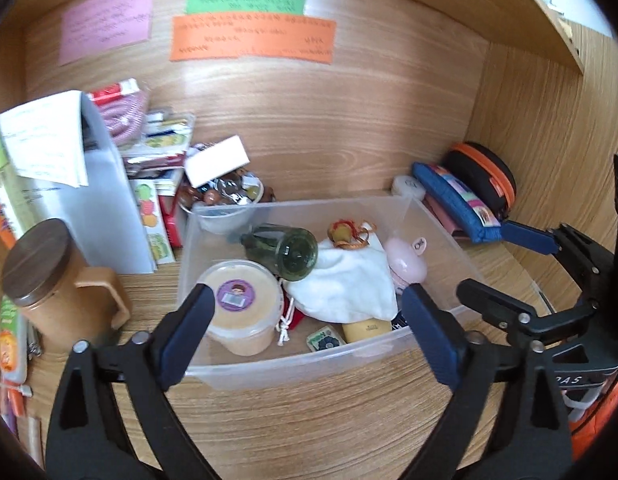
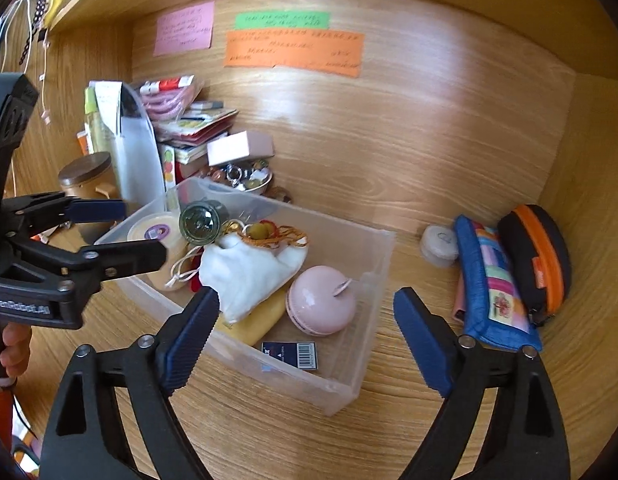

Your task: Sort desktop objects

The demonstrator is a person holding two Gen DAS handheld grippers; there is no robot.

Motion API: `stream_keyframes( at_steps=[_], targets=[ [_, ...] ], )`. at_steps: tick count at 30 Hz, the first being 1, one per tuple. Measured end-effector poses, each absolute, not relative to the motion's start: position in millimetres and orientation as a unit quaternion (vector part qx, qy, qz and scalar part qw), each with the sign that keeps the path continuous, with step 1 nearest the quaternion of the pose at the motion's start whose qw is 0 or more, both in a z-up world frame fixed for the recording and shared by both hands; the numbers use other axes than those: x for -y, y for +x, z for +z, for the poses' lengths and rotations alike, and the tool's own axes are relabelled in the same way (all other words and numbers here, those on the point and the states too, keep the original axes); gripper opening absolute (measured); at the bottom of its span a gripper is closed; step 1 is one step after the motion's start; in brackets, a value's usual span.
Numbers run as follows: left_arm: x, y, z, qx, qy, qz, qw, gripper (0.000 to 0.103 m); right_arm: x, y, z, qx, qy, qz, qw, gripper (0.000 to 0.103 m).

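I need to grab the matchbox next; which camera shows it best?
The right wrist view: the matchbox lies unobstructed in the bin's near corner. The left wrist view shows only a sliver behind the fingertip.

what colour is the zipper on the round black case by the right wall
Orange. The zipper band on the round black case shows best in the right wrist view.

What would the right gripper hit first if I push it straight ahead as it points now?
Probably the near right corner of the clear bin, with the pink round case just beyond; depth is hard to judge. The right gripper is open and empty.
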State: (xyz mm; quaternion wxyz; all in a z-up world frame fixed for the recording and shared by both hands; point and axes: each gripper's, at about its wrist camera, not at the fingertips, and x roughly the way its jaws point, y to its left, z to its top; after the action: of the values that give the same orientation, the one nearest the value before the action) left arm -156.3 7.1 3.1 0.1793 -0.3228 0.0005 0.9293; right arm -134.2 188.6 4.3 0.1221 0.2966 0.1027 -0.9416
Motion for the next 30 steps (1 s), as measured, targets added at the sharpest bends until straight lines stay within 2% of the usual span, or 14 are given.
stream_keyframes(
  at_steps=[2, 6, 12, 19, 30],
  targets=[
    [-5, -149, 5, 0.003, -0.316, 0.934, 0.166, 0.096, -190, -127, 8, -0.095, 0.290, -0.945, 0.117, 0.089],
    [-3, -132, 6, 0.007, -0.310, 0.939, 0.146, 0.099, -193, -113, 11, -0.078, 0.276, -0.953, 0.098, 0.103],
    [-5, -109, 6, -0.004, -0.302, 0.946, 0.118, 0.099, -197, -92, 11, -0.059, 0.269, -0.957, 0.088, 0.103],
    [1, -84, 3, 0.025, -0.289, 0.951, 0.110, 0.102, -200, -61, 7, -0.035, 0.264, -0.961, 0.069, 0.103],
    [8, -55, 1, 0.029, -0.268, 0.959, 0.086, 0.102, -197, -32, 1, -0.038, 0.256, -0.965, 0.049, 0.103]
  ],
)
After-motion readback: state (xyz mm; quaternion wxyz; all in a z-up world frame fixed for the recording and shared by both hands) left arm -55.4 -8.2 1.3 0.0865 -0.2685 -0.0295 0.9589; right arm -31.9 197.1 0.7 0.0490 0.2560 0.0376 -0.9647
